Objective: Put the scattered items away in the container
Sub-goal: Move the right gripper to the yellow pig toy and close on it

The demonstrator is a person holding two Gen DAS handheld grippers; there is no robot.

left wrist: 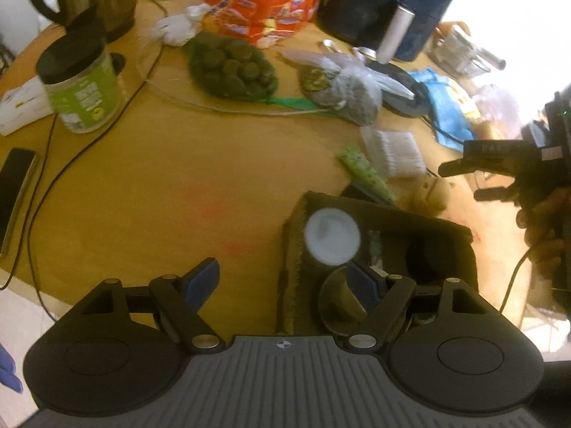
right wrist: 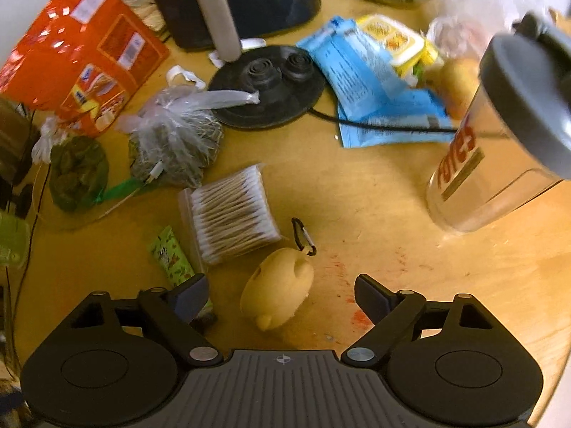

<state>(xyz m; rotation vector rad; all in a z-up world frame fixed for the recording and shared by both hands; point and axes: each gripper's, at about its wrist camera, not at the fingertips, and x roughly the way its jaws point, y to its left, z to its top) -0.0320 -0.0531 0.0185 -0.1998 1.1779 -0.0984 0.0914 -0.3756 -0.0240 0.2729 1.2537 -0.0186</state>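
Yellow wood spreads under both of my grippers, a table (right wrist: 374, 214) crowded with clutter. My right gripper (right wrist: 280, 294) points steeply down with its jaws spread wide, and a soft yellow pouch (right wrist: 276, 289) with a black carabiner (right wrist: 303, 232) lies on the wood between the fingers, touched by neither pad. At about ten o'clock from the pouch sits a clear pack of cotton swabs (right wrist: 233, 214), and a green sachet (right wrist: 171, 256) lies just beside the swabs, its lower end hidden behind my left-side finger. Further off at eleven o'clock is a knotted plastic bag of dried herbs (right wrist: 175, 146); at two o'clock stands a clear shaker bottle (right wrist: 474, 164) with a grey lid.

My left gripper (left wrist: 282, 287) also stands spread, holding nothing. Its right-side finger hangs over the dark container (left wrist: 410, 221), which sits at five o'clock on the table in that view. Inside the container I see a white round lid (left wrist: 332, 237) and a dark round object (left wrist: 339, 303), too blurred to name. From the left wrist view my right gripper shows at three o'clock, beyond the container.
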